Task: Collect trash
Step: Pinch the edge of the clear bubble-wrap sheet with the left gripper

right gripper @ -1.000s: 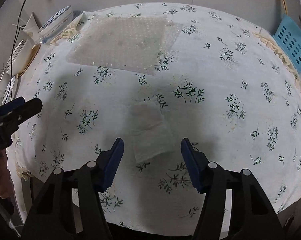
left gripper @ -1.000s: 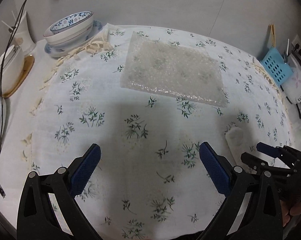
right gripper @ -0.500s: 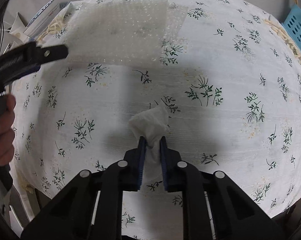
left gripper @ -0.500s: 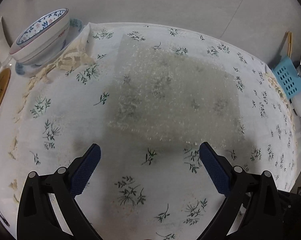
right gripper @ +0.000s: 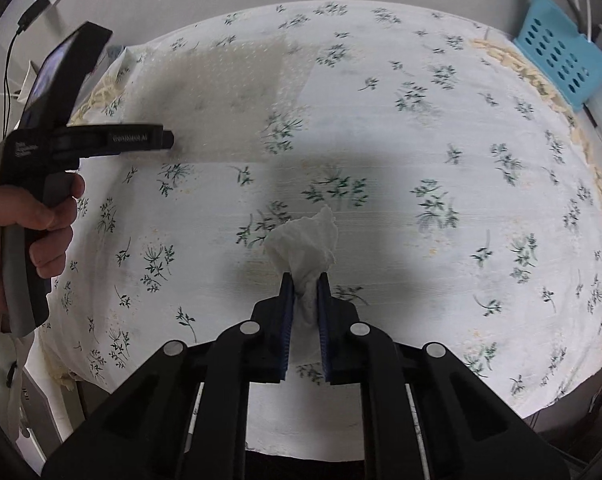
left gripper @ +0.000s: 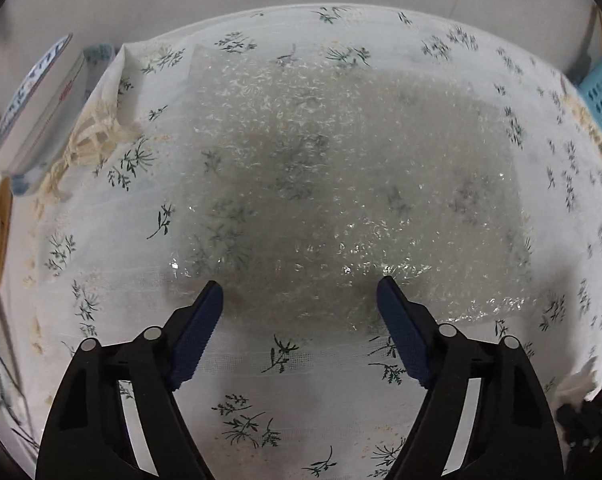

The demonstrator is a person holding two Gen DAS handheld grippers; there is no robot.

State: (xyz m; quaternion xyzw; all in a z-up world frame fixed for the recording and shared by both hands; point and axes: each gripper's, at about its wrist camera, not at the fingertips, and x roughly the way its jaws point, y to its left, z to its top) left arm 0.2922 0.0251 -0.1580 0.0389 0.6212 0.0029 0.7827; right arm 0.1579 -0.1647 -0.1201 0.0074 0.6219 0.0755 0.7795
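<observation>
Landmark: sheet of bubble wrap (left gripper: 353,184), lying flat on the floral tablecloth (left gripper: 113,264) toward the far-left part of the table. Left gripper (left gripper: 299,300): fingers spread wide, nothing between them; both blue tips sit at the near edge of the bubble wrap, one toward its near-left corner, the other right of its middle. Contact between tips and plastic cannot be judged from the left wrist view. In the right wrist view the same tool (right gripper: 169,138) shows side-on, held by a hand (right gripper: 25,236), its tip over the near-left edge of the bubble wrap (right gripper: 221,92). Right gripper (right gripper: 304,300): fingers closed almost fully on a crumpled white tissue (right gripper: 307,240), which bunches up and fans out ahead of the pads; it is well nearer the camera than the bubble wrap and to its right. Whether the tissue touches the cloth cannot be told. Left of the bubble wrap, off the cloth: a blue-patterned bowl (left gripper: 33,96). Far right of it, at the table edge: a blue perforated basket (right gripper: 561,56).
</observation>
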